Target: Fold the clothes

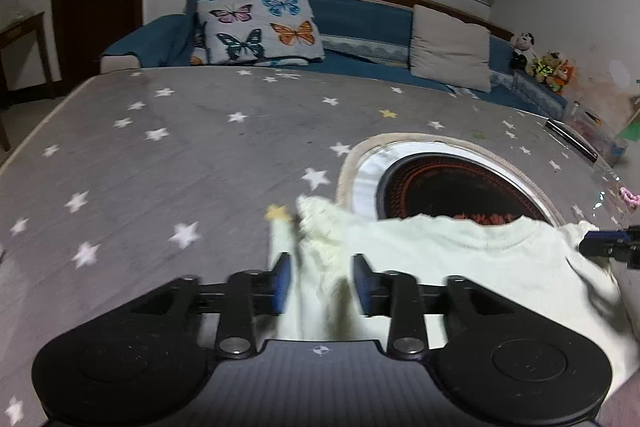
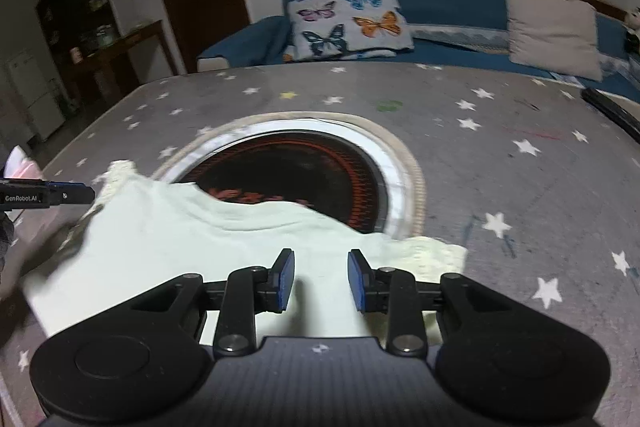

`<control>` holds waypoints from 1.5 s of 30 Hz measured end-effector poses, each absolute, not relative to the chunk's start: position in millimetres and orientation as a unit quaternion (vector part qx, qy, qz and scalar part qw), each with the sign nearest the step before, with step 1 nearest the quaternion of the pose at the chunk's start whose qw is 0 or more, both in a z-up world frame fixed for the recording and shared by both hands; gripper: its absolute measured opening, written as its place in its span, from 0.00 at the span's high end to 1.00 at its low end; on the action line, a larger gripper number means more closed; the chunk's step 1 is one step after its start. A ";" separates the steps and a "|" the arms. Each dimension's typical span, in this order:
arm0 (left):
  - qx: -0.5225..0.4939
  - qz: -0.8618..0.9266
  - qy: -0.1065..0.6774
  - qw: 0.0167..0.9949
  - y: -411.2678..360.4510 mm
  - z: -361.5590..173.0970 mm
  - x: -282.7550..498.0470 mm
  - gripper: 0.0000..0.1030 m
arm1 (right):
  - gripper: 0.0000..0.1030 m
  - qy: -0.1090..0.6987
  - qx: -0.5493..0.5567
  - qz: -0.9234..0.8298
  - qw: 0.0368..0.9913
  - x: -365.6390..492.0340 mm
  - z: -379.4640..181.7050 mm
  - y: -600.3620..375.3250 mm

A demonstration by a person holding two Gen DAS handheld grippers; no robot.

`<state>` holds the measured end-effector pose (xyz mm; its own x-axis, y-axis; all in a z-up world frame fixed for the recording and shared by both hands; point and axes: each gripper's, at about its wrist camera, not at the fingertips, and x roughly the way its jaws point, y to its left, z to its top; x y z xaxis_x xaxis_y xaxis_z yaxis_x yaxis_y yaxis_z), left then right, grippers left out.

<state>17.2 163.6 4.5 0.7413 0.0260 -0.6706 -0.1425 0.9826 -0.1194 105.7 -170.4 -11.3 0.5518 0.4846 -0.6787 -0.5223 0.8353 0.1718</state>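
Star-printed grey cloth covers the counter point(image 1: 160, 155), and at its near edge lies a pale yellow top point(image 2: 168, 235), collar toward the round black heater plate point(image 2: 304, 179) set in the counter's middle and partly overlapping it. The left hand-held gripper point(image 1: 320, 281) stands part open, a frilled sleeve point(image 1: 316, 227) loose between its jaws and gripped by neither pad; the right hand-held gripper point(image 2: 321, 279) also stands part open over the top's other shoulder, holding nothing. Before folding, I would smooth both sleeves flat and square, and keep the fabric clear of the heater plate.
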 end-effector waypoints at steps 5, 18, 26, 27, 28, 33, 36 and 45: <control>-0.060 0.072 0.361 0.928 157.7 1.2 -23.1 0.42 | 0.66 0.372 -0.034 0.319 0.871 90.5 -2.3 -151.2; -0.126 0.072 0.380 0.913 154.8 -15.5 -57.2 0.50 | 0.62 0.379 -0.054 0.388 0.838 63.8 8.1 -85.0; -0.183 0.038 0.363 0.913 155.0 -5.9 -59.1 0.87 | 0.60 0.398 -0.053 0.422 0.813 58.2 14.3 -44.8; -0.186 0.035 0.359 0.914 153.9 -3.3 -59.5 0.88 | 0.59 0.401 -0.049 0.426 0.809 58.5 15.6 -39.7; -0.190 0.032 0.355 0.915 152.9 -0.4 -59.7 0.88 | 0.57 0.404 -0.047 0.429 0.806 59.0 16.4 -34.4; -0.197 0.008 0.331 0.923 142.9 14.7 -59.8 0.89 | 0.54 0.420 -0.037 0.443 0.791 64.1 17.9 -0.6; -0.199 -0.003 0.327 0.924 136.4 17.8 -56.3 0.89 | 0.50 0.438 -0.020 0.444 0.781 72.1 15.8 16.1; -0.197 -0.033 0.324 0.925 119.7 22.0 -43.7 0.89 | 0.46 0.453 -0.051 0.430 0.780 88.3 5.5 46.2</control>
<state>-43.7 119.7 22.0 0.7882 -0.1888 -0.5858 -0.0664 0.9201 -0.3860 88.3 46.2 5.5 0.2212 0.6243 -0.7492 -0.7159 0.6256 0.3099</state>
